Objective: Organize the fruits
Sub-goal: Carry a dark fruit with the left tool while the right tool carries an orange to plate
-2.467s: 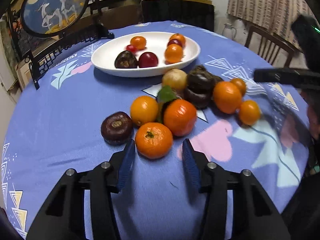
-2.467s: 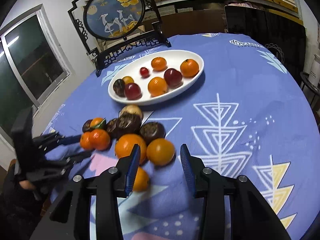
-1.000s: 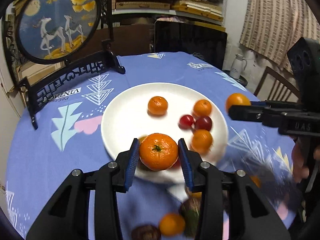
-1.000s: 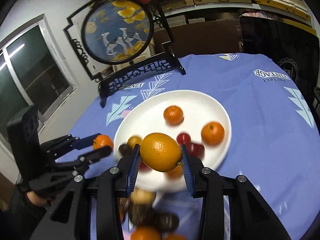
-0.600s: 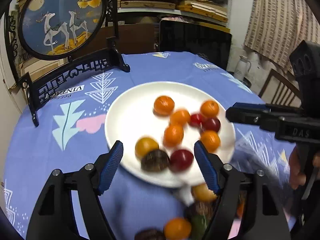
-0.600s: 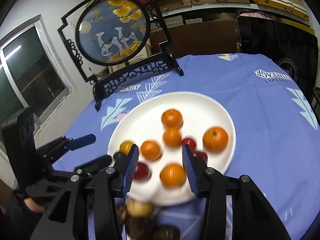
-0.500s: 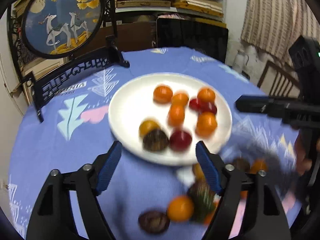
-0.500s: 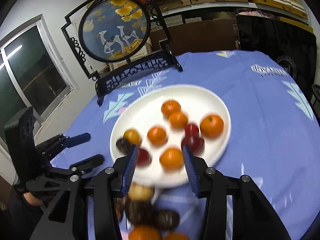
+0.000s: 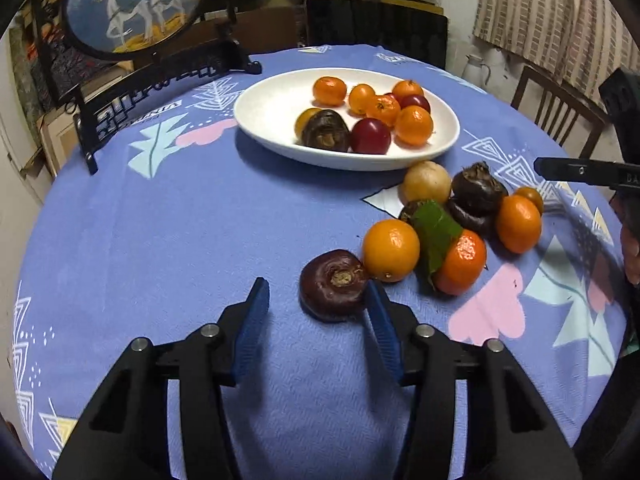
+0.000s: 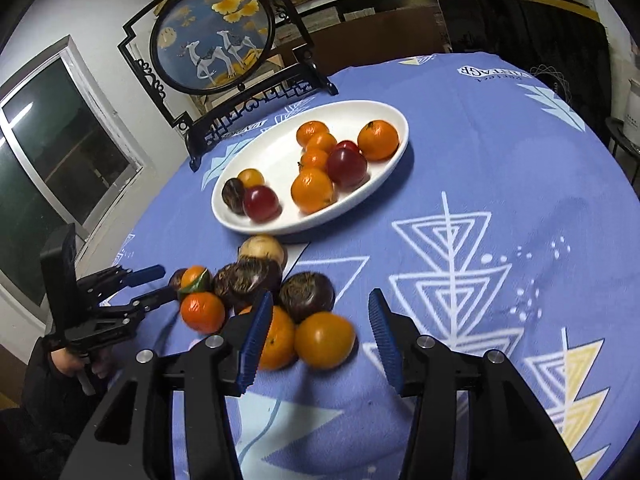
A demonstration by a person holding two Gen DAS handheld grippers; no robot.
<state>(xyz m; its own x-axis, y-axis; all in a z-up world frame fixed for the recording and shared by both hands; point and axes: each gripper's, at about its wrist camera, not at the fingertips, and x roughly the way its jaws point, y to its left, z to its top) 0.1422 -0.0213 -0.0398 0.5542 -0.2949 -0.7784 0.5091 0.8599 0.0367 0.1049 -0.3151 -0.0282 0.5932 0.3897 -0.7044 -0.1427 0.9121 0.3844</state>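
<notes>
At lower centre, the left gripper [image 9: 316, 312] is held wide around a dark purple fruit [image 9: 334, 285]; the right gripper [image 10: 320, 330] is spread before an orange [image 10: 325, 339]. Further up, sorted fruit is seen on the white plate [image 9: 264, 120].

Blue-clothed round table [image 9: 168, 216] under white fruit plate [image 9: 260, 120], loose fruit pile [image 9: 448, 220].

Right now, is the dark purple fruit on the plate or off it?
Off. The dark purple fruit lies on the tablecloth between the open left gripper fingers.

left gripper [image 9: 316, 312]: fingers spread, low | right gripper [image 10: 320, 332]: fingers spread, low
</notes>
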